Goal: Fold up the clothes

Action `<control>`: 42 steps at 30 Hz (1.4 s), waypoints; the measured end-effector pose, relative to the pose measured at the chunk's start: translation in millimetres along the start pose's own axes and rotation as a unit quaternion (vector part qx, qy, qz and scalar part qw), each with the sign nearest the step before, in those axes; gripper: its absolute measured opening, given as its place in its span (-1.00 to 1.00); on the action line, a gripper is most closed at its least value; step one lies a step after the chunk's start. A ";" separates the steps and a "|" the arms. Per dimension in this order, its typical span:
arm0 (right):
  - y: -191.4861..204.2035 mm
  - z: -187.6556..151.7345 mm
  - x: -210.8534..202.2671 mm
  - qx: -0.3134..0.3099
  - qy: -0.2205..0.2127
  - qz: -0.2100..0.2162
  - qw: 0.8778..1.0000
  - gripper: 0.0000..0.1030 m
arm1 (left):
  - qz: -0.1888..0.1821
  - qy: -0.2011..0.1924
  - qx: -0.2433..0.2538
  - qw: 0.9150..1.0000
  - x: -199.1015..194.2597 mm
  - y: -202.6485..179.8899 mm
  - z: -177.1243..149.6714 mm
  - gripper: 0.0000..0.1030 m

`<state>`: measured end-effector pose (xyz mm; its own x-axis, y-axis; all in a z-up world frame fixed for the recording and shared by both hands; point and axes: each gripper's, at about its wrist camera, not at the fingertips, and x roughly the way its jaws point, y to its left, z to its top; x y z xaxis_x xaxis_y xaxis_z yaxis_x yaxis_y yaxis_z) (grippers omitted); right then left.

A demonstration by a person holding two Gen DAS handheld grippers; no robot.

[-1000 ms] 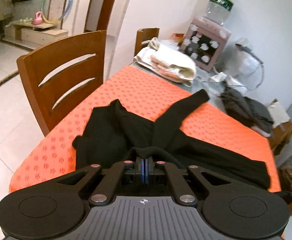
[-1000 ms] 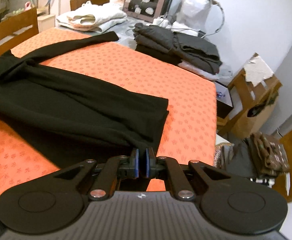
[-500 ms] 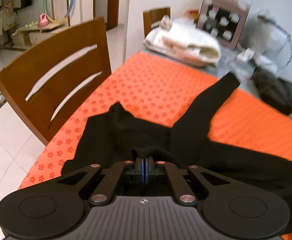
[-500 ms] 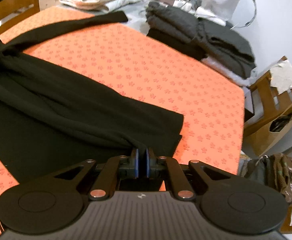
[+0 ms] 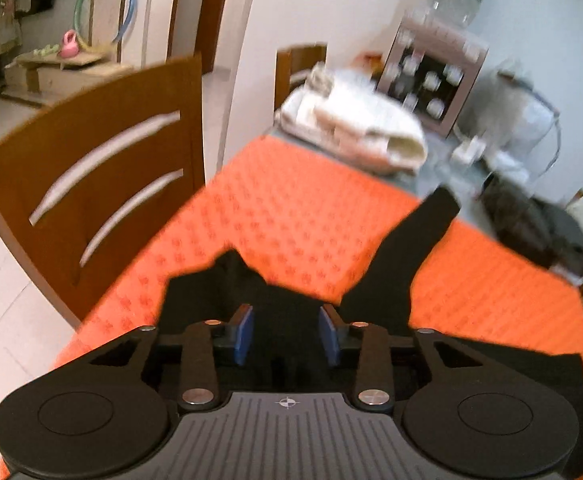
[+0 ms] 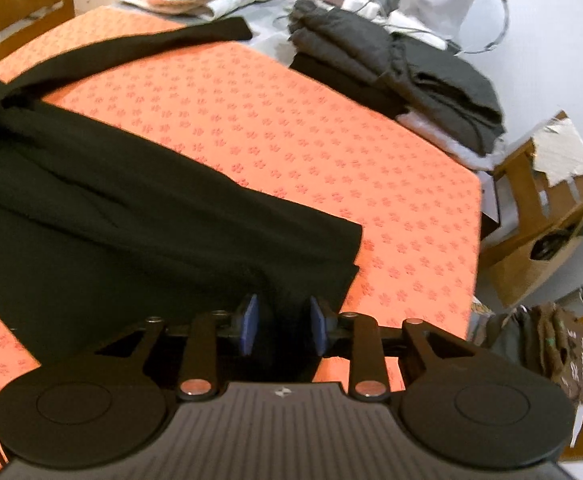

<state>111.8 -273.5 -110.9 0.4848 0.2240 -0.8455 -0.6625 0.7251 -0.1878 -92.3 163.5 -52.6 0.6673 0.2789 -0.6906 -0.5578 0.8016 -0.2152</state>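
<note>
Bare orange tablecloth (image 6: pixel 331 128) beyond garment (image 6: pixel 131 216)

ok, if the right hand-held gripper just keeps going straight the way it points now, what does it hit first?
Most likely the black garment: the right hand-held gripper is open, and the cloth's hem corner lies right between and beyond its pads. Past that comes the orange tablecloth. Depth is unclear, so height above the fabric can't be judged.

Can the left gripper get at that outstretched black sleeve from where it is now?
Probably yes. The left gripper is open above the black garment, and the sleeve lies flat on the orange tablecloth ahead to its right, with nothing covering it.
</note>
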 end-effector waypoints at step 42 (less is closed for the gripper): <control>208.0 -45.3 -111.4 0.194 -0.022 0.004 0.981 -0.28 | -0.168 0.098 0.165 0.967 -8.1 111.1 -27.0 -0.47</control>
<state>-105.9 -177.1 -78.5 0.5104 0.2524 -0.8221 -0.4026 0.9148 0.0309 -173.0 236.1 -89.5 0.6590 -0.1055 -0.7447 -0.1175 0.9635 -0.2405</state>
